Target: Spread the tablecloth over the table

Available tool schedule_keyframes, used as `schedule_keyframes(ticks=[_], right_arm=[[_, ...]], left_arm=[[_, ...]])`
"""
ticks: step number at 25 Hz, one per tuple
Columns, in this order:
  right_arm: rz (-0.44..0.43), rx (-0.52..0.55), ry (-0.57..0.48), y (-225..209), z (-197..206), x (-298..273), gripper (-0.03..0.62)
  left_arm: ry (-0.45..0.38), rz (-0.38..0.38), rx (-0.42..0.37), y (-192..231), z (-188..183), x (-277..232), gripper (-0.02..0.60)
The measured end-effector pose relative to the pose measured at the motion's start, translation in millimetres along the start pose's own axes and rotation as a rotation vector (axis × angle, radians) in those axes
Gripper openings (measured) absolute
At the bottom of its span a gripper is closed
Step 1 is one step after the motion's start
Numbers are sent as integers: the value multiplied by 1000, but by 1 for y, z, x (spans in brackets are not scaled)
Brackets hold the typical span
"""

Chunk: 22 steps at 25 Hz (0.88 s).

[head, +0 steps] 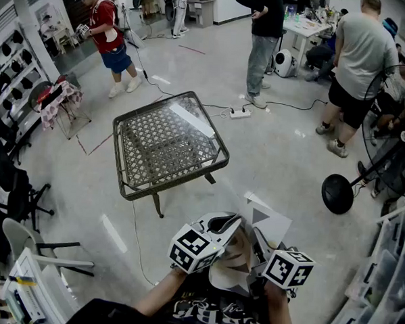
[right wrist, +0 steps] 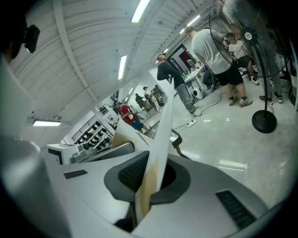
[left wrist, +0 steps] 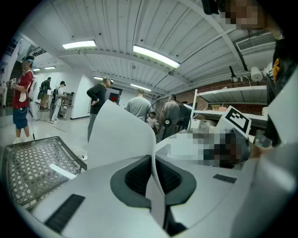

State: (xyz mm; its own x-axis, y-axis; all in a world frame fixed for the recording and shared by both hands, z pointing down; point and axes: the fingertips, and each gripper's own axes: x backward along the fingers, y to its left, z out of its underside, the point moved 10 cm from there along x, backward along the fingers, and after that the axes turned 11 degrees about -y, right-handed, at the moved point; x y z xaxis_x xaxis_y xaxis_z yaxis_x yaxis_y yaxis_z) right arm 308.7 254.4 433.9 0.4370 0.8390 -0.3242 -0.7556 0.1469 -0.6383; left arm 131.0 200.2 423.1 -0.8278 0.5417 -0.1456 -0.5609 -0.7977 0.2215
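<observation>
A wicker table with a glass top (head: 169, 143) stands on the floor ahead of me, bare. I hold a folded white tablecloth (head: 268, 224) low and close to my body, short of the table. My left gripper (head: 230, 224) is shut on one edge of it; in the left gripper view the cloth (left wrist: 122, 135) rises straight up out of the closed jaws (left wrist: 154, 179), with the table (left wrist: 32, 162) to the left. My right gripper (head: 257, 243) is shut on another edge; there the cloth (right wrist: 164, 130) stands between the pads (right wrist: 149, 179).
Several people stand around the far side of the room. A standing fan (head: 339, 193) is to the right, a power strip (head: 240, 113) with cables lies beyond the table. Chairs (head: 22, 240) and racks line the left, shelving the right.
</observation>
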Motion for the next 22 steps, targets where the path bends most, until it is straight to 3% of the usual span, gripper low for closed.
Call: schedule_keyframes(ticks=[6, 12, 17, 22], right_arm=[[14, 9, -17, 4, -1, -4, 17], [63, -58, -63, -3, -6, 1, 17], [87, -63, -119, 3, -1, 7, 17], [89, -72, -111, 7, -1, 6, 17]], left_arm=[[9, 12, 10, 4, 2, 1, 20], [12, 22, 13, 9, 1, 3, 20], [0, 53, -1, 15, 9, 11, 20], [-13, 86, 17, 21, 10, 2, 20]])
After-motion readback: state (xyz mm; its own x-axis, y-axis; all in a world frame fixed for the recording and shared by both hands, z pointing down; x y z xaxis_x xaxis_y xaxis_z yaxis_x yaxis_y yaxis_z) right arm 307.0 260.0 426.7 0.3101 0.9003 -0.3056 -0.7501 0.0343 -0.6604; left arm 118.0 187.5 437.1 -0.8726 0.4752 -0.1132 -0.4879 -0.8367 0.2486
